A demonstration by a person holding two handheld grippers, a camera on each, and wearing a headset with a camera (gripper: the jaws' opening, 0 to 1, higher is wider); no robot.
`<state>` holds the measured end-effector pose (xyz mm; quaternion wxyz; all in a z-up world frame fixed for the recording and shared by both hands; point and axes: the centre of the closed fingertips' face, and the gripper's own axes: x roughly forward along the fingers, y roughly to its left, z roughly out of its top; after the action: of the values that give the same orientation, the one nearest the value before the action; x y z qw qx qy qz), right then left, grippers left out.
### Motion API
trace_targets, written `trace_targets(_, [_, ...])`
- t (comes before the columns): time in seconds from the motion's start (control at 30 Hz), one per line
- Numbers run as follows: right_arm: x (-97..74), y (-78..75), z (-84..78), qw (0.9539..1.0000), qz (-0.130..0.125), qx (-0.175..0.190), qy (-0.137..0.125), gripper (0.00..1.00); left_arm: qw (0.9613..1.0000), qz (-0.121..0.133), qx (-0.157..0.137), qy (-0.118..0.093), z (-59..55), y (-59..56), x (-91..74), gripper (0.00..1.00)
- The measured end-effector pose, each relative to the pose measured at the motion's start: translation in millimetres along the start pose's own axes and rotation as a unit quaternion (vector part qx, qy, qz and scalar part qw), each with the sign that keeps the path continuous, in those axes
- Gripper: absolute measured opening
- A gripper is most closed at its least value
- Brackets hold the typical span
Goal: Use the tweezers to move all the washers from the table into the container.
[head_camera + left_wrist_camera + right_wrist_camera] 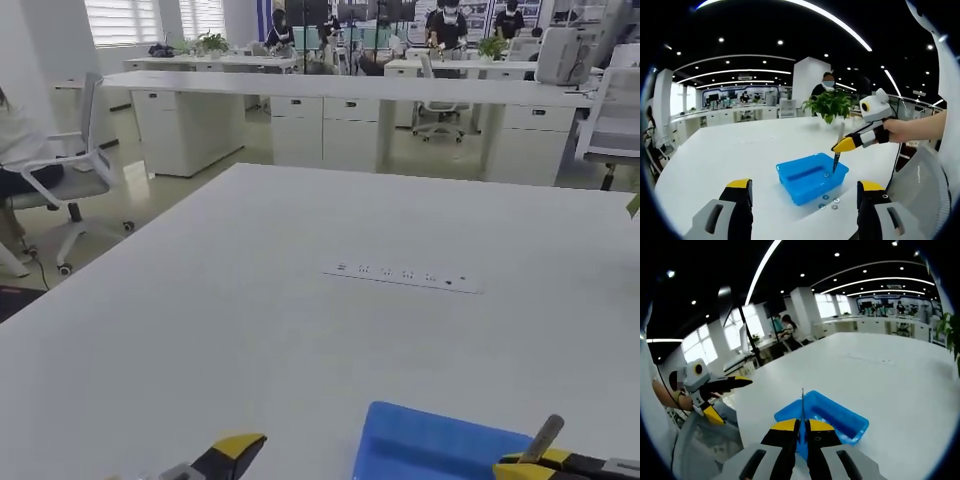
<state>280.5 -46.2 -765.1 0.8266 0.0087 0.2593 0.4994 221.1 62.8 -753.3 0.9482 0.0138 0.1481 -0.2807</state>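
Right tongs (801,425) pinch tweezers (802,402) | left gripper view: washers (829,201) beside container (812,191)

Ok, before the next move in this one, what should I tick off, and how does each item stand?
1. Right claw shut on the tweezers: ok.
2. Tweezers tip above the blue container, near its rim: ok.
3. Washer held in the tweezers tip: cannot tell, too small.
4. Washers cleared off the table: not ok; a few lie beside the container.
5. Left claw open and empty: ok.
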Motion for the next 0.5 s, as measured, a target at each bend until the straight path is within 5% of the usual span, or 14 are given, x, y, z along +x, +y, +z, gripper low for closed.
trace_targets(0.3, [5.2,22.8,-11.0,0.9997,0.024,0.009,-0.001,0.03,1.0,0.003,-0.002,-0.001,0.2,1.1,-0.9,0.87])
trace_targets(0.5, [12.3,36.8,-25.7,0.999,0.04,-0.018,0.01,0.03,1.0,0.003,0.001,0.002,-1.1,0.8,-1.1,0.86])
